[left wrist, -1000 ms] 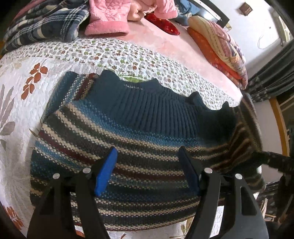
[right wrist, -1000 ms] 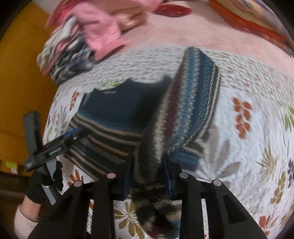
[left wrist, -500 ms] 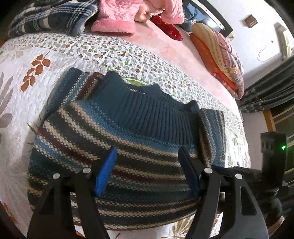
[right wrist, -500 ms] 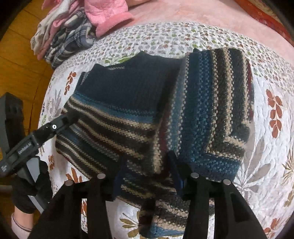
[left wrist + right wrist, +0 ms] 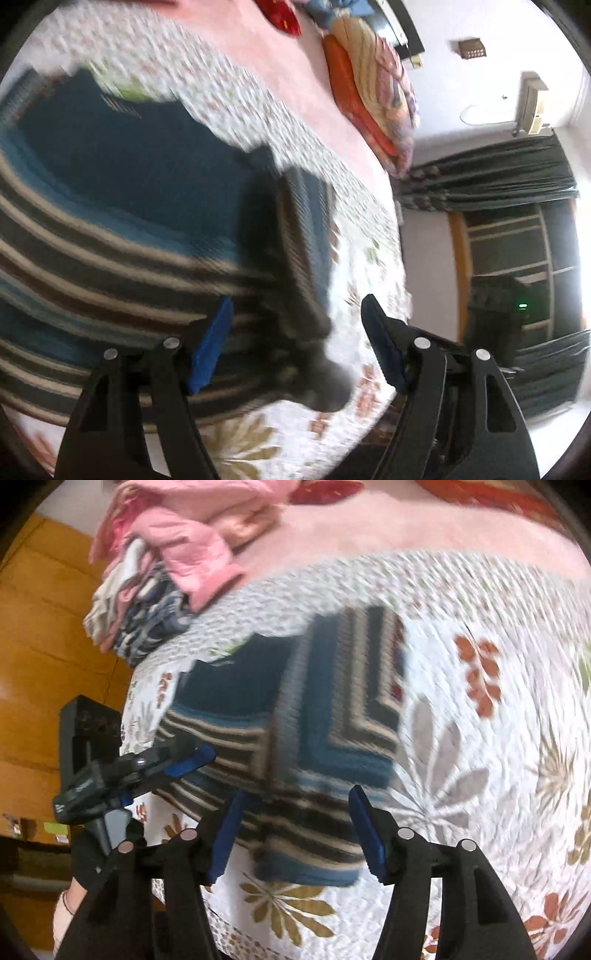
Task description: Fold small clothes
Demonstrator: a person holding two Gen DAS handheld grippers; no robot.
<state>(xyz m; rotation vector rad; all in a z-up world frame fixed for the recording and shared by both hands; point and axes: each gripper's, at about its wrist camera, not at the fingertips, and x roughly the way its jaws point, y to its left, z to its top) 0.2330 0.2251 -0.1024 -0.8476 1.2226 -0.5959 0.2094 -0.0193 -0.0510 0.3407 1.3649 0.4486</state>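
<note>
Sweater (image 5: 295, 716), striped, lay on a floral quilt (image 5: 480, 738), one sleeve folded across it. Left gripper (image 5: 295, 343) and right gripper (image 5: 295, 830) hovered above, jaws apart, holding nothing.

- Motion blur is smearing the striped sweater (image 5: 122, 229) in our left wrist view, and the frame's left edge is cutting it off.
- We are losing the pile of clothes (image 5: 159, 572) past our right wrist view's top edge.
</note>
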